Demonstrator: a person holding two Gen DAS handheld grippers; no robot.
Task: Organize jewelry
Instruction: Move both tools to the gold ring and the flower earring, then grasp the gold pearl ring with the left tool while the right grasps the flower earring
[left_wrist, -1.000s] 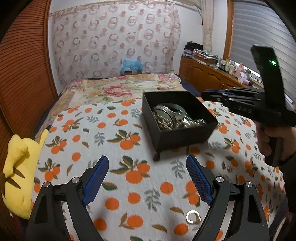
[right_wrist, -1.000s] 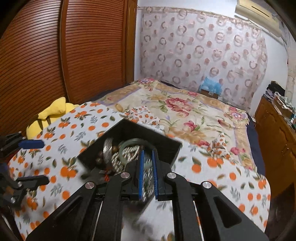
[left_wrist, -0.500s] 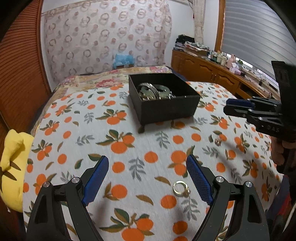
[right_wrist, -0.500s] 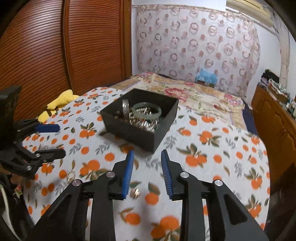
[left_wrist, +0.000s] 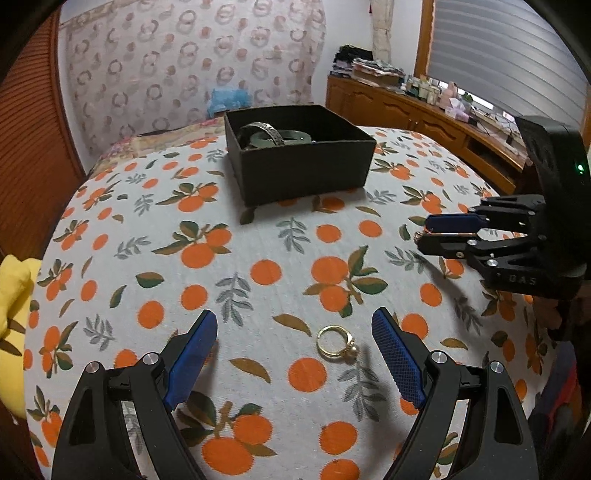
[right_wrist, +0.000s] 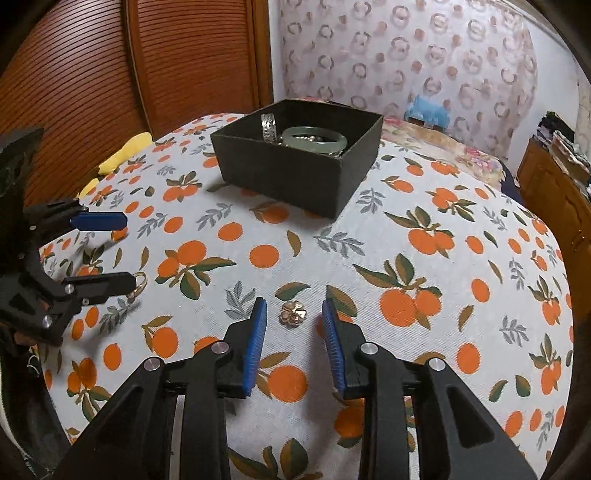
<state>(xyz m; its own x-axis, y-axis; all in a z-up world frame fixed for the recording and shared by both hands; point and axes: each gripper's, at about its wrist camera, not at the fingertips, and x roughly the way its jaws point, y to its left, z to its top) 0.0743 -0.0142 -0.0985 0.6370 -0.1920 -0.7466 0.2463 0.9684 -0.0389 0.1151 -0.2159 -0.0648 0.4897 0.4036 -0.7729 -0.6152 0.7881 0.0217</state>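
Gold ring (left_wrist: 334, 341): between my wide left tongs (left_wrist: 293, 352), untouched; may skid.
Right tongs (right_wrist: 293, 325): narrowing, released; flower charm (right_wrist: 292, 312) may pinch off-centre.

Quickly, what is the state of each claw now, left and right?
Left claw: open wide, empty; the gold ring lies on the cloth between its fingers.
Right claw: open, just been closing, empty; the flower-shaped piece lies between its fingers.

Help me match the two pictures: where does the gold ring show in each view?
Left wrist: gold ring low centre, on the cloth between the open left gripper fingers.
Right wrist: ring at left, half hidden behind that gripper's lower finger.
Shared landmark: black box.
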